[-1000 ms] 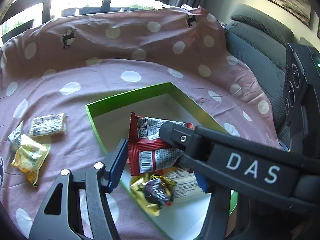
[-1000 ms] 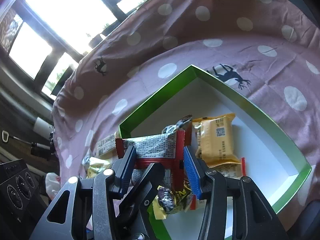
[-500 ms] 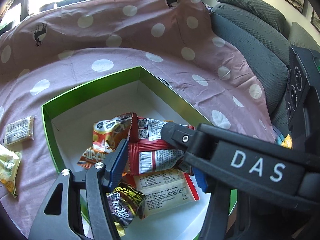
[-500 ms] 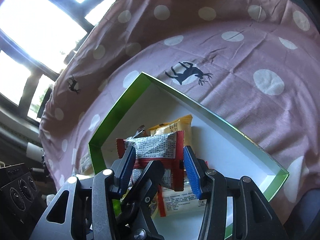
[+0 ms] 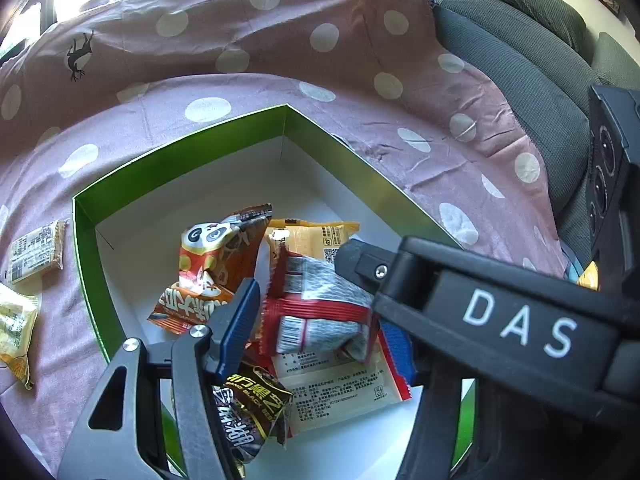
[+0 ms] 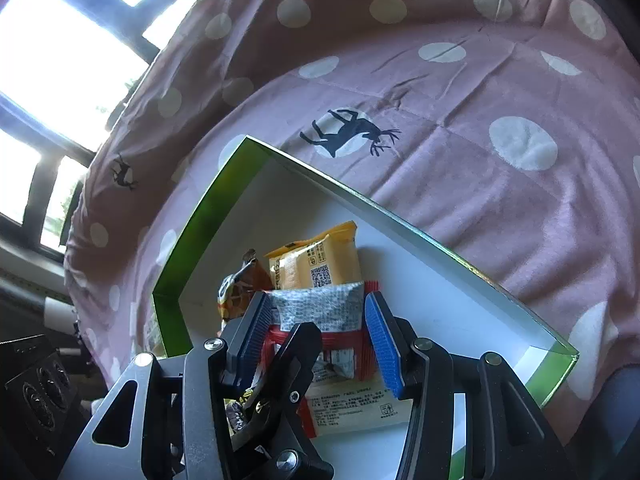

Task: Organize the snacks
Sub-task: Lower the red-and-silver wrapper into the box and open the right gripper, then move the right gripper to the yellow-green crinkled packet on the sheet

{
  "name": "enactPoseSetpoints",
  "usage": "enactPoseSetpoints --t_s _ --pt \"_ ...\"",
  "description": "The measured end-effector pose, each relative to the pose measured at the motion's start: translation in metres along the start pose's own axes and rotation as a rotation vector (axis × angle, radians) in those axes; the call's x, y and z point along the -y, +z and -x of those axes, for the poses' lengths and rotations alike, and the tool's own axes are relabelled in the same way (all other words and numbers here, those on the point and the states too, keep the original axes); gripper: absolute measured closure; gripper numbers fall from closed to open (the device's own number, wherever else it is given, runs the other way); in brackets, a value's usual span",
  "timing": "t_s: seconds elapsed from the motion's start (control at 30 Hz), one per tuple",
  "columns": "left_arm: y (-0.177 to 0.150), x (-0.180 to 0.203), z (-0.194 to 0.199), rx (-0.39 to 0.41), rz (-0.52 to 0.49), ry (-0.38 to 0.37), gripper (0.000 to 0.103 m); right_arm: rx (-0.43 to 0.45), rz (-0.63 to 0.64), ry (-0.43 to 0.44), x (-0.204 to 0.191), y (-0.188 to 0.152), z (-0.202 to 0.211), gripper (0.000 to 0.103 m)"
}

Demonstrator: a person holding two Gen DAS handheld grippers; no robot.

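Both grippers meet over the green-walled box, which sits on a pink polka-dot cloth. The red-and-silver snack packet hangs between them above the box's white floor. The right gripper clamps its blue pads on the packet's two sides. The left gripper straddles the same packet with its jaws opening; its near pad stands just clear of the wrapper's edge, the far pad is partly hidden.

In the box lie a panda-print packet, an orange packet, a white-labelled packet and a dark packet. Two more snacks rest on the cloth, outside the box.
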State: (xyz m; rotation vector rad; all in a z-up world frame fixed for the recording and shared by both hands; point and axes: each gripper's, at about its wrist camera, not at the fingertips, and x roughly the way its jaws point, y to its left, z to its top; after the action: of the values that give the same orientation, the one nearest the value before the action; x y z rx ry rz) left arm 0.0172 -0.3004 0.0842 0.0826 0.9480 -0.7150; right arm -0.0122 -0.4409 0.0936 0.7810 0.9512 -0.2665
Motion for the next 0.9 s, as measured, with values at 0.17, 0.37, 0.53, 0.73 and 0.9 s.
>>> enactPoseSetpoints --t_s 0.17,0.37,0.53,0.73,0.9 --pt "-0.002 -0.002 0.008 0.025 -0.008 0.016 0.041 0.029 0.012 -0.024 -0.003 0.0 0.006 0.049" --pt "-0.007 -0.016 0.03 0.071 0.021 0.04 0.038 0.084 0.057 -0.03 -0.016 -0.003 0.015 0.037" --pt "-0.011 -0.037 0.059 0.111 0.064 0.058 0.03 0.135 0.096 -0.01 -0.032 -0.009 0.025 0.033" --pt "-0.024 -0.077 0.101 0.171 0.163 0.147 0.021 0.179 0.177 -0.032 -0.055 -0.018 0.028 0.023" --pt "-0.049 -0.128 0.127 0.203 0.29 0.275 0.015 0.187 0.273 -0.03 -0.081 -0.031 0.027 0.023"
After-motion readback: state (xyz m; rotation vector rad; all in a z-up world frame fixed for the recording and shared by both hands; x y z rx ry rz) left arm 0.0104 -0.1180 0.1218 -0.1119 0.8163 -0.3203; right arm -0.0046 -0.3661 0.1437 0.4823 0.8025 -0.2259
